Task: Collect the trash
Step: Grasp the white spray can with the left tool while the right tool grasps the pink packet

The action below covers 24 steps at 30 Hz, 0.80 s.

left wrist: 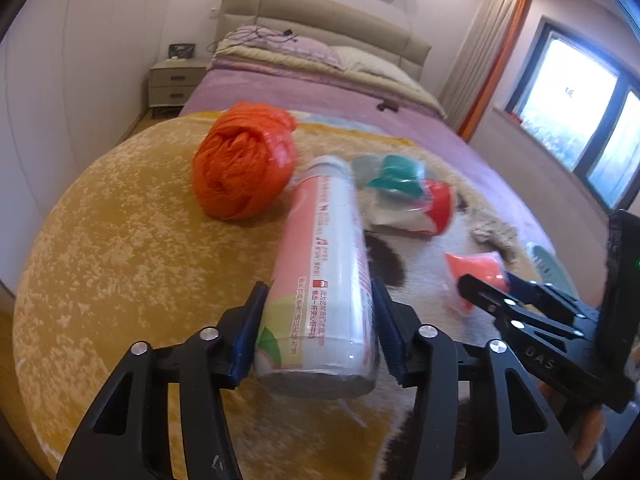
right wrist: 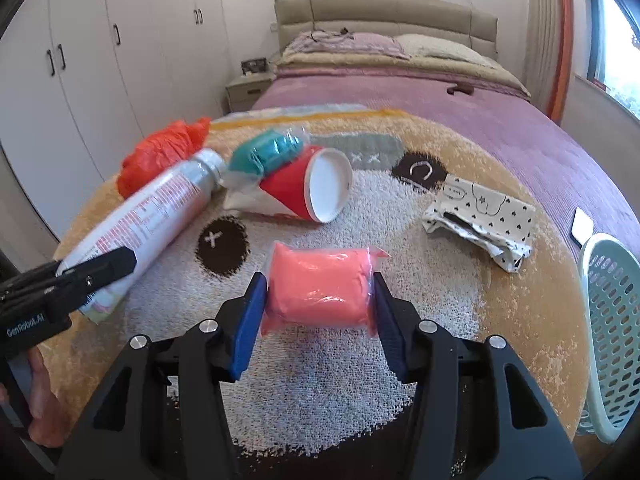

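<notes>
A pink and white bottle (left wrist: 332,240) lies on the round rug (left wrist: 120,240), and my left gripper (left wrist: 318,320) is shut on its base, both blue pads against its sides. The right wrist view shows the same bottle (right wrist: 160,208) at the left. My right gripper (right wrist: 318,308) is shut on a pink plastic-wrapped packet (right wrist: 320,284), which rests on the rug (right wrist: 440,288). Other trash lies beyond: a crumpled orange bag (left wrist: 240,164), a teal packet (right wrist: 268,148), a tipped red and white paper cup (right wrist: 316,184) and crumpled heart-print paper (right wrist: 484,224).
A pale green perforated basket (right wrist: 612,328) stands at the rug's right edge. The rug lies on a bed with a purple cover (right wrist: 520,128). White wardrobes (right wrist: 80,60) line the left wall, with a nightstand (left wrist: 172,84) by the headboard. A person's hand (right wrist: 40,400) holds the left gripper.
</notes>
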### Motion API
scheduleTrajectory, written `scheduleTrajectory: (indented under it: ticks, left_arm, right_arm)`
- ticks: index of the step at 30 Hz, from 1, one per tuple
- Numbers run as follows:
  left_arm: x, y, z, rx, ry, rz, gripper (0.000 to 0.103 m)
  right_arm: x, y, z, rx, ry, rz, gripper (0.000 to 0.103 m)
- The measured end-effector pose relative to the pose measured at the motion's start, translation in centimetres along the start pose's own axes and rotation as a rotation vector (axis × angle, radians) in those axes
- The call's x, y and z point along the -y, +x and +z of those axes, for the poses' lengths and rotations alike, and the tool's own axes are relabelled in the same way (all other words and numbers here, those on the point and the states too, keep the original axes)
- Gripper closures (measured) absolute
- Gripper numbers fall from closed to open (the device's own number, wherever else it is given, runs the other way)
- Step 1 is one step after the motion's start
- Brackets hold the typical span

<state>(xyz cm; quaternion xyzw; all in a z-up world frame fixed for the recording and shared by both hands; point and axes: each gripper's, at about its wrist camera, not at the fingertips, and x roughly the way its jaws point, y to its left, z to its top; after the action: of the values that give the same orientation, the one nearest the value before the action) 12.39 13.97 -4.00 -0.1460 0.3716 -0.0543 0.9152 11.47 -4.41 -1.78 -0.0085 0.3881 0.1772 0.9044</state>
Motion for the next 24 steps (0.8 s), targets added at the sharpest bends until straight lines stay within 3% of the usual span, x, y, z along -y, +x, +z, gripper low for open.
scheduleTrajectory:
  ticks: [5,14,24]
  left_arm:
    - [0.5,-1.3,-0.6,0.022,-0.028,-0.049,0.055]
    - [3.5,-4.6,-0.7,0.080,0.012,-0.113,0.055]
    - [8.1,-6.9,0.4,0.146,0.073,-0.188,0.055]
  right_arm:
    - [0.1,-1.6,0.0,0.068,0.002,0.005,0.054]
    - [1.3,-5.4,-0.7,0.129,0.034,0.022,0.055]
    - [6.9,-11.2,-1.1,0.216,0.127,-0.032,0.055]
